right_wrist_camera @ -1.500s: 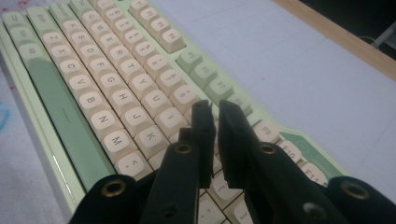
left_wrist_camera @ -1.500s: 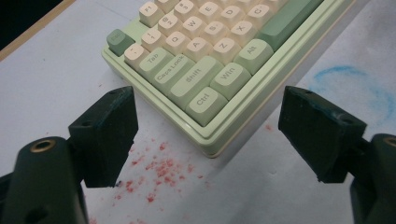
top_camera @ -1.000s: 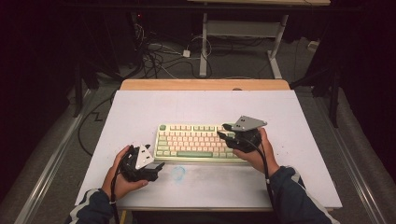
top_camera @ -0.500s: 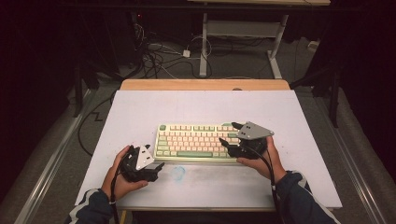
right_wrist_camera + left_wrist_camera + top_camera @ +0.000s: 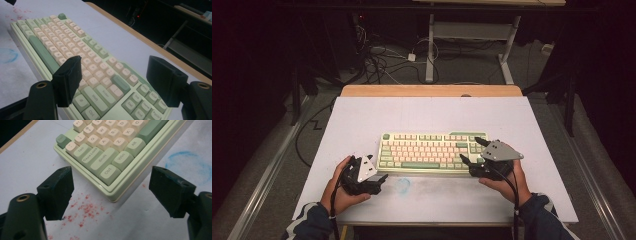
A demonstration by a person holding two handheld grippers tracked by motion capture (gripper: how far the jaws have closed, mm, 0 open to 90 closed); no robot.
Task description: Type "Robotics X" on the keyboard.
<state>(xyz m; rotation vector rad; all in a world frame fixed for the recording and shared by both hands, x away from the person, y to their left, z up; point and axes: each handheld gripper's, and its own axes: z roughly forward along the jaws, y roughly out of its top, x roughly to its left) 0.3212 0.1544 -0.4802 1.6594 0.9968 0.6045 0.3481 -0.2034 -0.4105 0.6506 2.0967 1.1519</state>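
Keyboard (image 5: 432,151): flat on table (image 5: 362,115). Right gripper (image 5: 473,151): jaws just opening, released, at keyboard's right end. Left gripper (image 5: 379,170): released, at left corner. Step: repositioning; next, likely clamp both ends.

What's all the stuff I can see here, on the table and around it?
keyboard: one, pale green with cream keys, middle of the table
table: one, white top with a wooden far edge
blue ring mark: one, on the table just in front of the keyboard
red specks: a scatter, on the table by the keyboard's Ctrl corner
cables: a tangle, dark and white, on the floor beyond the table
desk frame: one, white, behind the table
left gripper: black, jaws open, near the keyboard's left corner
right gripper: black, jaws open, at the keyboard's right end
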